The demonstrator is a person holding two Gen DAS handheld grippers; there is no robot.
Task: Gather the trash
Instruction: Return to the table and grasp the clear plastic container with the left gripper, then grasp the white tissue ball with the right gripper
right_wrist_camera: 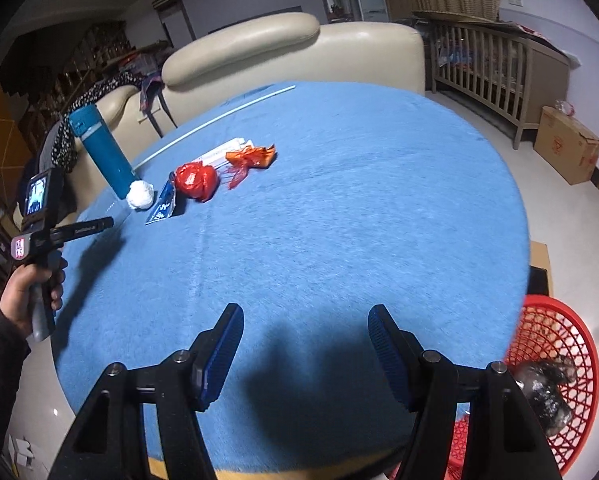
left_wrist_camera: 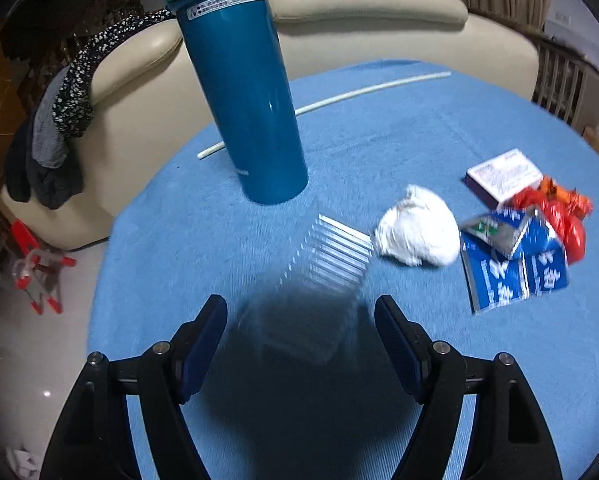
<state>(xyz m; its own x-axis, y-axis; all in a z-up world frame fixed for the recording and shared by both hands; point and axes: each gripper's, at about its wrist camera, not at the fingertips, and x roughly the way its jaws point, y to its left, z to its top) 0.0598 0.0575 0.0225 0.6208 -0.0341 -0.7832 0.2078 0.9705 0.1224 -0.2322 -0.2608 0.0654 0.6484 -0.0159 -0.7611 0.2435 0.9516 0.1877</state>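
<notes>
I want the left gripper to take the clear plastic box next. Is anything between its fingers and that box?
Nothing visible. The clear plastic box lies straight ahead of the open left gripper, reaching in between its fingers. The blue bottle stands behind it, the white wad to its right.

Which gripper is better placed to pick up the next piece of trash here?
Left. The left gripper has the clear ridged plastic container between its open pads, with the crumpled white tissue just beyond. The right gripper, also open, faces bare blue tablecloth, far from the litter.
</notes>
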